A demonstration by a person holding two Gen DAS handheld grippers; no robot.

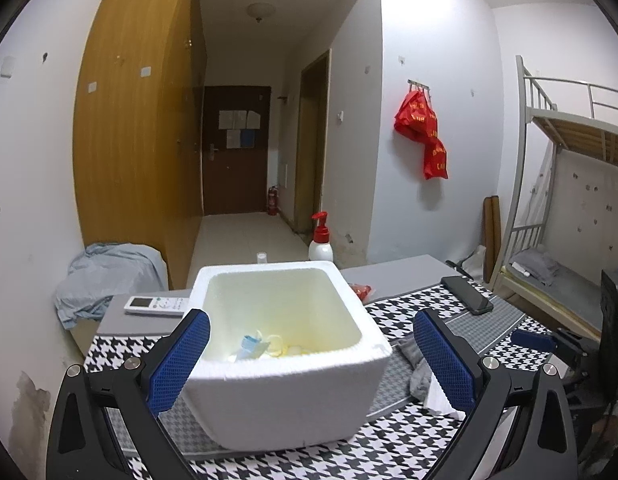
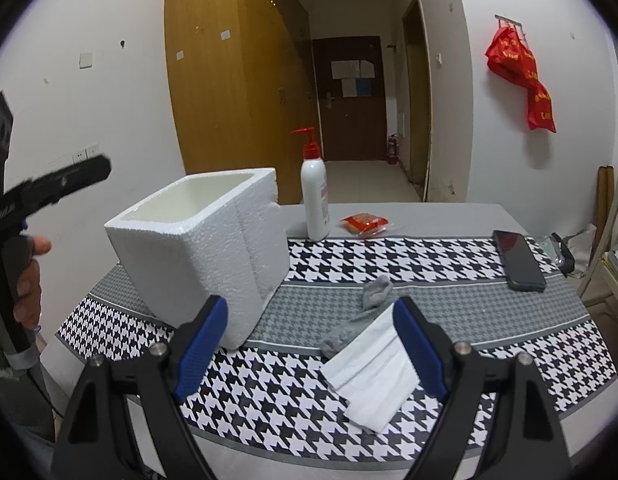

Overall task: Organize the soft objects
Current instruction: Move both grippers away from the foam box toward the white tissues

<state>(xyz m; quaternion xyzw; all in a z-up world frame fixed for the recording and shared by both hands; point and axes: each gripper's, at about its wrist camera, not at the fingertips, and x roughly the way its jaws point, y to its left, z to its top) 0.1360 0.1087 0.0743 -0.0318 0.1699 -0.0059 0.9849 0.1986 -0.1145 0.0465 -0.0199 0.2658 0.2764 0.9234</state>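
Note:
A white foam box (image 1: pixel 285 392) stands on the houndstooth tablecloth (image 1: pixel 409 452). A light blue mask (image 1: pixel 251 347) and some yellow soft pieces (image 1: pixel 283 350) lie at its bottom. My left gripper (image 1: pixel 313 364) is wide open just short of the box, which shows between the blue pads without being pressed. To the right of the box (image 2: pixel 205 248) lie a grey sock (image 2: pixel 373 292) and a folded white cloth (image 2: pixel 373 376). My right gripper (image 2: pixel 309 340) hangs open above the cloth, its right pad over the cloth's edge, holding nothing.
A red-capped pump bottle (image 2: pixel 315 200), a red packet (image 2: pixel 363 224) and a dark phone (image 2: pixel 519 260) sit at the table's far side. A white remote (image 1: pixel 155 306) lies left of the box. A hand (image 2: pixel 29 280) holds the left gripper at the left edge.

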